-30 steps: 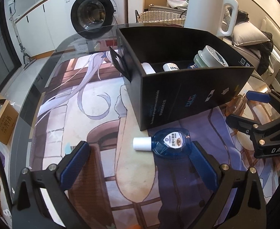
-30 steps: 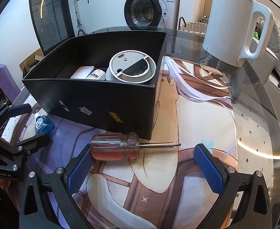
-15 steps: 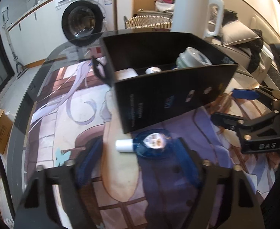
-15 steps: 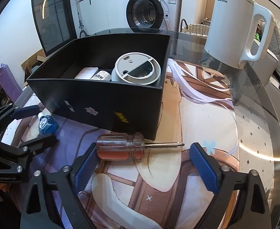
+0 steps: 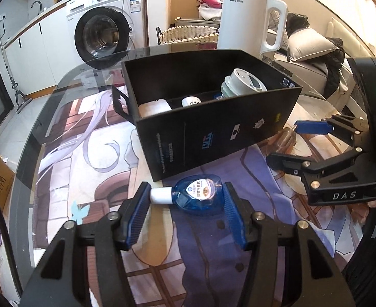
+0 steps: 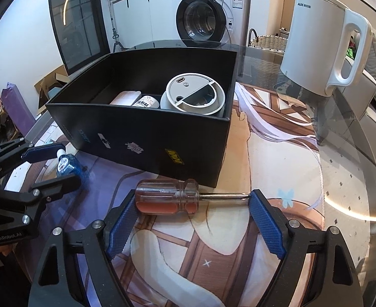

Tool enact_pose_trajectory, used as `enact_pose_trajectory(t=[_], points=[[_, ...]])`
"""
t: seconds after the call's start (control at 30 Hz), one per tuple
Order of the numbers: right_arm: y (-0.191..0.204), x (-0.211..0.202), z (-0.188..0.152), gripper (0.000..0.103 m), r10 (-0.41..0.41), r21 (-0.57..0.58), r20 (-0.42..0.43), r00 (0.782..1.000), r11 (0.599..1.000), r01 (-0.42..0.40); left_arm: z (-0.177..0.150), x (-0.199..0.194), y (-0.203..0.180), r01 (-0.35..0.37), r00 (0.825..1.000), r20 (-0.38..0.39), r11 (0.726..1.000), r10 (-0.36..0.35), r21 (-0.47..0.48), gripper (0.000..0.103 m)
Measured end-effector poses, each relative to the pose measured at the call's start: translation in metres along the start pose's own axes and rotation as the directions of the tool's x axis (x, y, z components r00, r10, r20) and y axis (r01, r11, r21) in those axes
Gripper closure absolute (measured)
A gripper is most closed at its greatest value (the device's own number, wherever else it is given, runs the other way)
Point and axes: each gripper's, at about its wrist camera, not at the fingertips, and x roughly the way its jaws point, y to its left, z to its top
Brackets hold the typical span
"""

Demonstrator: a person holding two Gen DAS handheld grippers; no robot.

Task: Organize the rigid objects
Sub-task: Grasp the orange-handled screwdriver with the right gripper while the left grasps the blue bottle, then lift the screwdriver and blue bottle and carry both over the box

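Item: my left gripper (image 5: 185,206) brackets the blue bottle (image 5: 196,194) and my right gripper (image 6: 191,211) the screwdriver (image 6: 177,199), near the black box (image 6: 147,138), both gaping, gripping nothing; risk: lengthwise pinches may slip.

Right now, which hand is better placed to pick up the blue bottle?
Left. The left gripper already has the blue bottle between its open fingers; the right gripper is around the screwdriver.
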Motion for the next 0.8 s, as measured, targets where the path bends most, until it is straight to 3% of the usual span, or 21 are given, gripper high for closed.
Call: enact_pose_trajectory(t=[0.43,0.8], points=[[0.01,-0.015,-0.003,0.017,0.012,-0.047,0.042,0.999,0.999,-0.011,0.004,-0.019,-0.002,-0.007,0.999,0.049,1.0,0.007,-0.004,0.047],[0.021,-0.051,-0.008,0.017,0.018,-0.076,0.122,0.992,0.997,-0.009,0.011,-0.044,-0.001,-0.02,0.992,0.125,1.0,0.021,-0.009,0.047]])
